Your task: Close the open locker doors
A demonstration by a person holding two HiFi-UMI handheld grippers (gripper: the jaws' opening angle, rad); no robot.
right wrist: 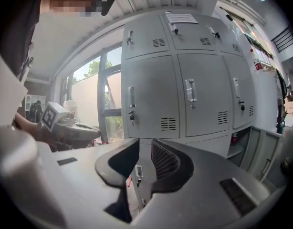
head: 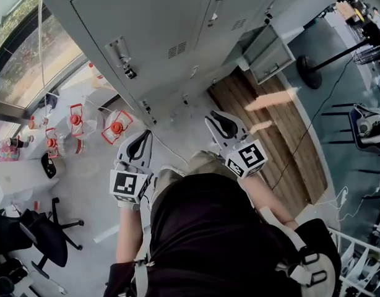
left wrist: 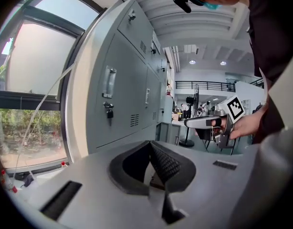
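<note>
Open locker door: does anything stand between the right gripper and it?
Nothing visible does. The right gripper is held before the closed lockers, nothing between its jaws; the open locker door lies to its right.

Right gripper: jaws a narrow slit apart, nothing between the pads, pointed at the grey bank.
Lockers: dead ahead of the claw, upper and middle doors shut, handles and vents facing it.
Open door: low to the claw's right, swung out from its compartment.
Left gripper: level, off the claw's left.
Window: beyond the left gripper, daylight outside.
</note>
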